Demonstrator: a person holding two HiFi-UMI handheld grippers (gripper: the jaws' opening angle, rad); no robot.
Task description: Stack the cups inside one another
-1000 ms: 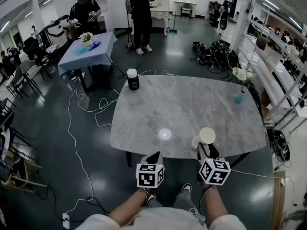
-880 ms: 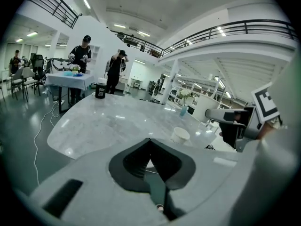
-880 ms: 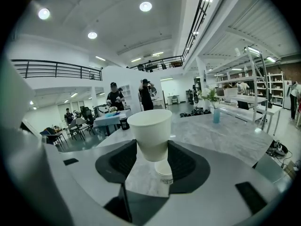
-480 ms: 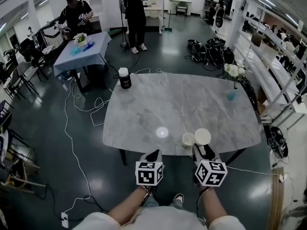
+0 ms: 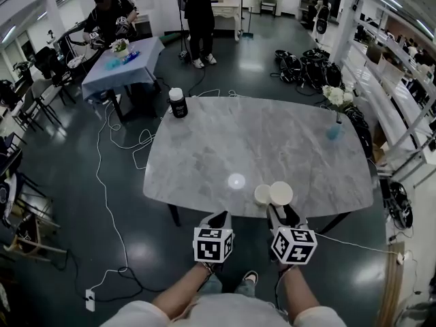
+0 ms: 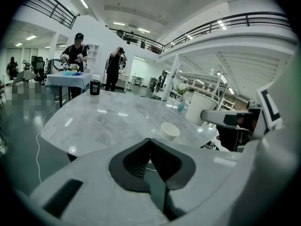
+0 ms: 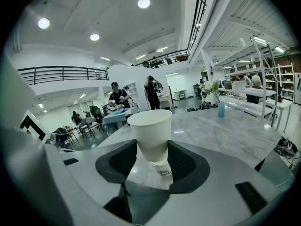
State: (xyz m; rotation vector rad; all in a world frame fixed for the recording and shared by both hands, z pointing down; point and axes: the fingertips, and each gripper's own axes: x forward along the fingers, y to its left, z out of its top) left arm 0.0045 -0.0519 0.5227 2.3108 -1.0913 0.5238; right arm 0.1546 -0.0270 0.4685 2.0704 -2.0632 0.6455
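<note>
Head view: the stacking is being read as begun but not finished, since two white cups are being shown side by side at the near edge of the grey table [image 5: 204, 148] rather than one inside the other. The held cup [image 5: 281, 192] is being gripped by the right gripper [image 5: 281, 210], while the standing cup [image 5: 262, 195] is being left on the tabletop just beside it, to its left; whether the two rims are touching cannot be told. Both mouths are being shown pale and bare, so nothing is being carried in either, as far as can be judged. The left gripper [image 5: 219, 218] is being held just off the table's near edge with nothing in it. A black jar [image 5: 178, 103] with a white lid and a blue vase [image 5: 333, 133] with white flowers are being kept at the far corners, well apart from the cups. Left gripper view: the jaws are being pressed together with nothing between them, and the standing cup [image 6: 169, 131] is being seen upright and open beyond them, with the held cup [image 6: 202, 108] to its right. Right gripper view: the held cup [image 7: 150, 133] is being clamped upright by its lower wall between the two dark jaws, its inside being hidden from this angle. What is being left, by this reading, is bringing the held cup over the standing one and lowering it in.
</note>
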